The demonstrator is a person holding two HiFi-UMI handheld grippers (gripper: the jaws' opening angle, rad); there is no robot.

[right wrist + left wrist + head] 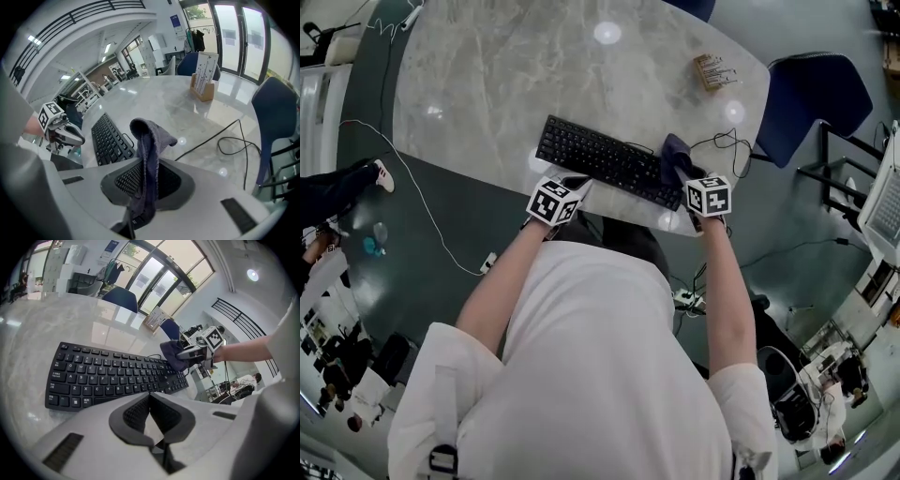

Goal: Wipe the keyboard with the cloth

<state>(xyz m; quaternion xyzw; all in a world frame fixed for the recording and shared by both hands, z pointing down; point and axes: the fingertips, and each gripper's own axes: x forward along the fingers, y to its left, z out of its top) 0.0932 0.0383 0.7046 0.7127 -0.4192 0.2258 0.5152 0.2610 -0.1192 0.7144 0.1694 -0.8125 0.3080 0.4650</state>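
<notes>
A black keyboard [605, 161] lies slantwise near the front edge of the marble table [516, 66]; it also fills the left gripper view [112, 376]. My right gripper [682, 169] is shut on a dark blue-grey cloth [146, 154], which sticks up between its jaws and hangs over the keyboard's right end [672, 155]. My left gripper [572, 185] hovers at the keyboard's near left edge, jaws shut with nothing between them [150, 416]. From the left gripper view the right gripper with the cloth [174, 355] shows at the keyboard's far end.
The keyboard's black cable [727, 145] loops on the table to the right. A small card holder [714, 71] stands at the back right. A blue chair [811, 94] is beyond the table's right edge. A white cable [412, 178] runs on the floor at left.
</notes>
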